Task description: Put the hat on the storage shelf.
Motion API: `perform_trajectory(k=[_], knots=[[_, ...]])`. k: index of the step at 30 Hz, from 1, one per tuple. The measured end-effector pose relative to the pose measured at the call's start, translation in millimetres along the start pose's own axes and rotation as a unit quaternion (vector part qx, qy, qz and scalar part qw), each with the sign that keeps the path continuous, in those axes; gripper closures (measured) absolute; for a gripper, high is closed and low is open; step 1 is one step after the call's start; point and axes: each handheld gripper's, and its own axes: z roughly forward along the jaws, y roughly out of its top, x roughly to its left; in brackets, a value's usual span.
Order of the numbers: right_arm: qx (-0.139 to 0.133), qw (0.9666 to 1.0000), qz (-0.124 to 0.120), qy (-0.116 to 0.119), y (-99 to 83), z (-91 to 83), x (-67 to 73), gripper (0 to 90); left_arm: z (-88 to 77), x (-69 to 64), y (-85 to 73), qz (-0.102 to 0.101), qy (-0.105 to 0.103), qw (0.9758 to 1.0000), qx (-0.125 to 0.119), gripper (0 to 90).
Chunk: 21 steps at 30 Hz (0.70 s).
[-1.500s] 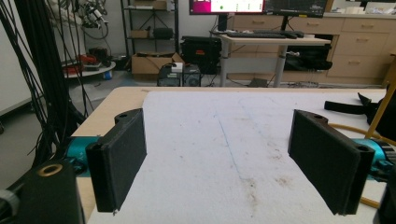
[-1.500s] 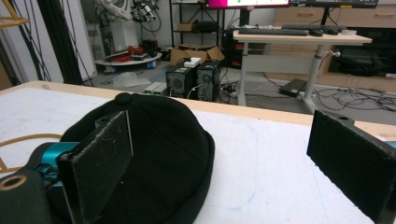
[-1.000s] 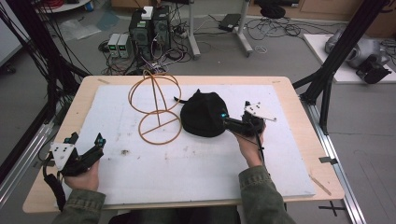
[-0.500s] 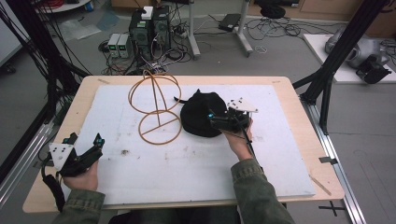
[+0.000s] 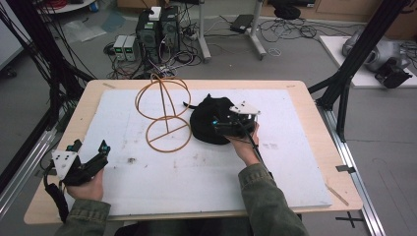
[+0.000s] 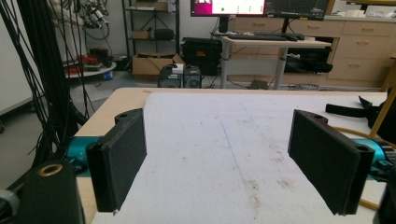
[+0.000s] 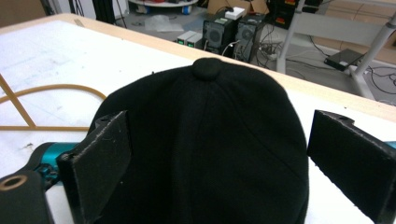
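A black cap (image 5: 209, 115) lies on the white mat (image 5: 147, 187), right of centre, with its top button (image 7: 208, 69) facing my right gripper view. My right gripper (image 5: 217, 128) reaches in from the right, open, its jaws standing either side of the cap's (image 7: 210, 149) crown without closing on it. An orange wire stand (image 5: 164, 110) with a ring base rises just left of the cap. My left gripper (image 5: 90, 147) rests at the mat's near left corner, open (image 6: 219, 135) with nothing between its jaws. The cap's strap (image 6: 348, 109) shows at the right of the left gripper view.
The wooden table edge (image 5: 314, 113) frames the mat. Computer boxes (image 5: 157, 27) and loose cables sit on the floor beyond the far edge. Black frame posts (image 5: 354, 64) stand at the right and left of the table.
My right gripper has moved left, from beside the cap to over its right side. The left gripper has stayed in place.
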Motion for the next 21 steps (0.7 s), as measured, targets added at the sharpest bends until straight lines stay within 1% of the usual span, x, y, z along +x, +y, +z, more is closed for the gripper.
perform_trajectory(k=[2,10,13,16,17,18,19,21], knots=[[0.010,0.9999,0.003,-0.001,-0.9,3.9,-0.2,5.9,0.2,-0.1,0.0,-0.001,0.000,1.0000,0.000,19.7],[0.021,0.9997,0.009,-0.011,-2.4,10.3,2.2,5.9,2.6,-0.7,-0.3,-0.001,-0.001,1.0000,0.002,19.8],[0.036,0.9992,-0.001,-0.016,-3.7,16.3,8.5,5.9,3.5,-0.8,-0.2,-0.002,-0.002,1.0000,0.002,19.9],[0.040,0.9990,-0.003,-0.018,-4.1,18.6,10.7,6.0,4.1,-1.0,-0.2,-0.004,-0.002,1.0000,0.001,19.9],[0.040,0.9990,-0.002,-0.020,-4.2,19.5,10.9,6.0,4.3,-0.9,-0.3,-0.005,-0.002,1.0000,0.001,19.9],[0.044,0.9987,0.009,-0.026,-3.9,20.2,10.8,6.1,4.4,-0.6,-0.3,-0.006,-0.003,1.0000,0.002,20.1],[0.045,0.9985,0.017,-0.025,-3.7,20.3,10.4,6.1,4.7,-0.3,-0.4,-0.010,-0.004,0.9999,0.003,20.3],[0.047,0.9983,0.020,-0.027,-3.7,20.6,10.2,6.9,4.9,0.9,-0.7,-0.013,-0.003,0.9999,0.005,20.3]])
